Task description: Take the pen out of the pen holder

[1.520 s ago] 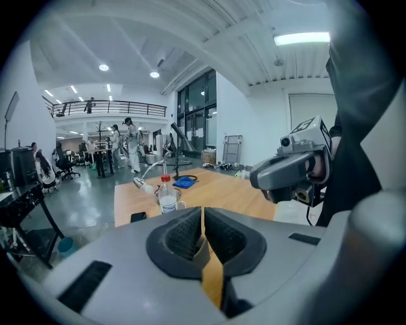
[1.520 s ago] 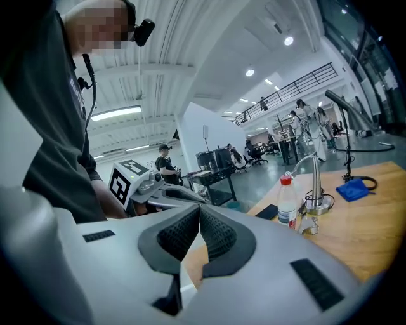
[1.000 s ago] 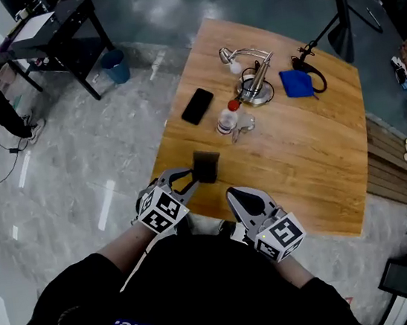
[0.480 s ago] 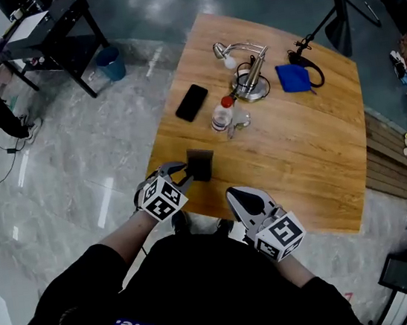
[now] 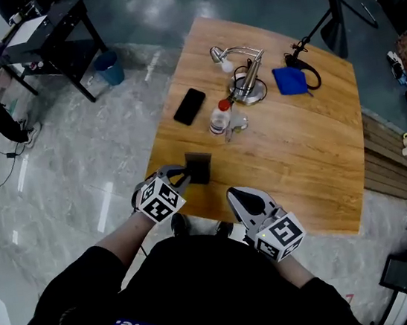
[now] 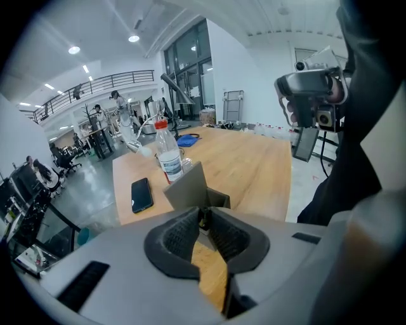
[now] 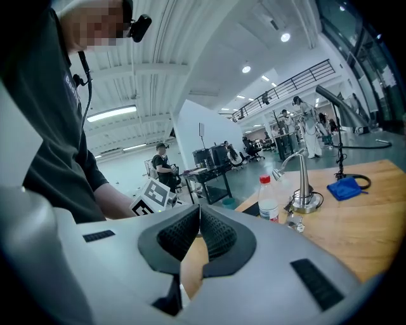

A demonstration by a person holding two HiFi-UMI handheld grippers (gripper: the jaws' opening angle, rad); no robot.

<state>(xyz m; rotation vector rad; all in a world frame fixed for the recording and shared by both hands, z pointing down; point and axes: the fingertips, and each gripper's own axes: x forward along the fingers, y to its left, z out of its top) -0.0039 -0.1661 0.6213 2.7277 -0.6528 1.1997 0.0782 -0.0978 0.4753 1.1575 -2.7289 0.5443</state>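
The pen holder [image 5: 199,167] is a dark grey square box near the table's near-left edge; it also shows in the left gripper view [image 6: 190,187]. My left gripper [image 5: 183,174] reaches down at its near side. In its own view the left gripper [image 6: 204,216] has its jaws closing, with the dark top of a pen [image 6: 204,219] between the tips and touching both pads. My right gripper [image 5: 234,193] hovers over the table's near edge, to the right of the holder; its jaws [image 7: 199,212] are shut with nothing between them.
On the wooden table [image 5: 308,158] further back lie a black phone [image 5: 189,106], a red-capped water bottle [image 5: 219,118], a metal desk lamp [image 5: 245,84] and a blue cloth [image 5: 290,80]. A black side table [image 5: 50,37] and a blue bin [image 5: 109,67] stand on the floor at left.
My left gripper has sunk a little at the pen holder and its jaws have drawn in from wide to narrow. The right gripper has kept still.
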